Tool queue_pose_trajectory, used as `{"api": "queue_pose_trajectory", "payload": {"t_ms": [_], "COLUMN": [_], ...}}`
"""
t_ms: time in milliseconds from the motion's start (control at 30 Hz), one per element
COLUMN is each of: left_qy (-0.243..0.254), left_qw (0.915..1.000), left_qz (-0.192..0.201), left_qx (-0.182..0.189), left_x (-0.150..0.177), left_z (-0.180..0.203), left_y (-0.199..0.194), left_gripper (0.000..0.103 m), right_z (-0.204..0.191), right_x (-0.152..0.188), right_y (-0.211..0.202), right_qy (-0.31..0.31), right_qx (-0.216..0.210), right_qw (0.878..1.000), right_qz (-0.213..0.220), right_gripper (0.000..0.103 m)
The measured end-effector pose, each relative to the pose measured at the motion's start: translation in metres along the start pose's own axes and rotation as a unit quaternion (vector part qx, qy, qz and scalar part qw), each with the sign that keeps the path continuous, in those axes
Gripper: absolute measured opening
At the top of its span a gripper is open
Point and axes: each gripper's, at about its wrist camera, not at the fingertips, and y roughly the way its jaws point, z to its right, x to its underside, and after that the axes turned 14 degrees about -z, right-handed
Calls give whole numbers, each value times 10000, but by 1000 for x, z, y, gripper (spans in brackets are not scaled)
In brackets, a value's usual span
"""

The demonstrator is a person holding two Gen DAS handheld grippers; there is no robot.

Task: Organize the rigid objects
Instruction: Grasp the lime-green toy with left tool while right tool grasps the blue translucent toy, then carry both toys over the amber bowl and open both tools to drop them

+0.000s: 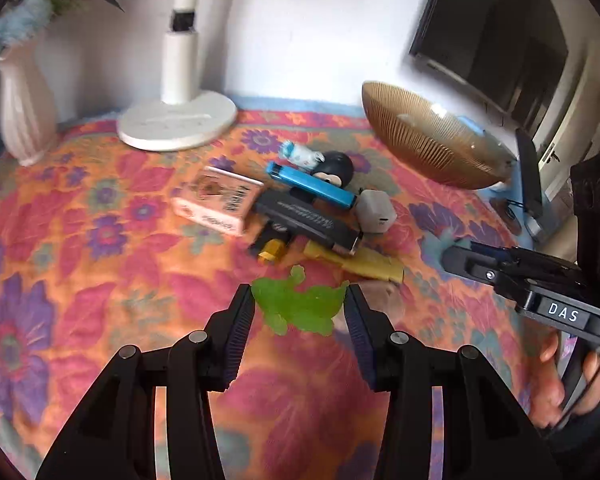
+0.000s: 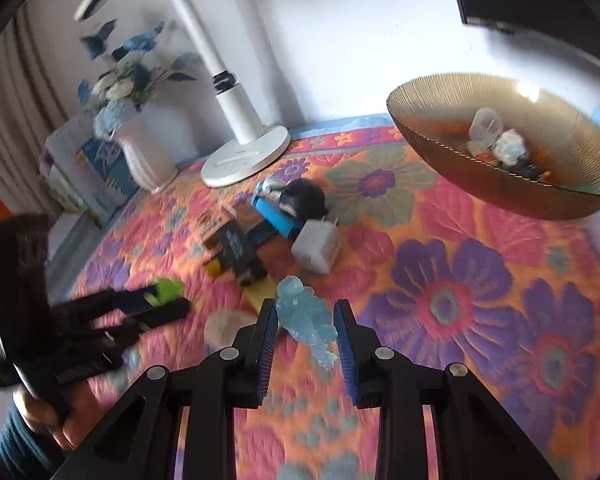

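The left gripper (image 1: 299, 310) pinches a translucent lime-green figure (image 1: 300, 308), lumpy and glossy, between its ribbed pads. The right gripper (image 2: 306, 334) clamps a pale ice-blue translucent figure (image 2: 306, 320), knobbly, its head pointing toward 12 o'clock. Both are held above the flowered orange counter (image 2: 460, 280). At 12 o'clock of the green figure lies a pile: black stapler (image 1: 306, 220), blue lighter (image 1: 310, 184), grey charger (image 1: 374, 210), pink box (image 1: 216, 200). The ribbed amber bowl (image 2: 440, 152), at 2 o'clock, holds small figures.
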Motion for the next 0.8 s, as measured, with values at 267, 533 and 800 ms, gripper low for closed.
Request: {"api": "queue_pose_trajectory", "payload": {"t_ms": [267,533,800], "left_qy": [-445,-233,-296], "left_qw": [9983,9974,9980], "left_qz": [-90,-172,-137], "left_qx": [-359,-664,-540], "left_x": [35,39,40], "left_z": [-35,-26,-29], "left_y": [-9,1,-1], "left_gripper": [43,43,43], "right_z": [-4,-5,-28], "right_x": [40,55,45], "right_y": [6,6,15], "right_qy": [-79,328,441], "right_qx": [120,169,632], "right_qw": [9995,9991,9964], "right_qz": [-269,-218,-346], "right_gripper": [37,67,55]}}
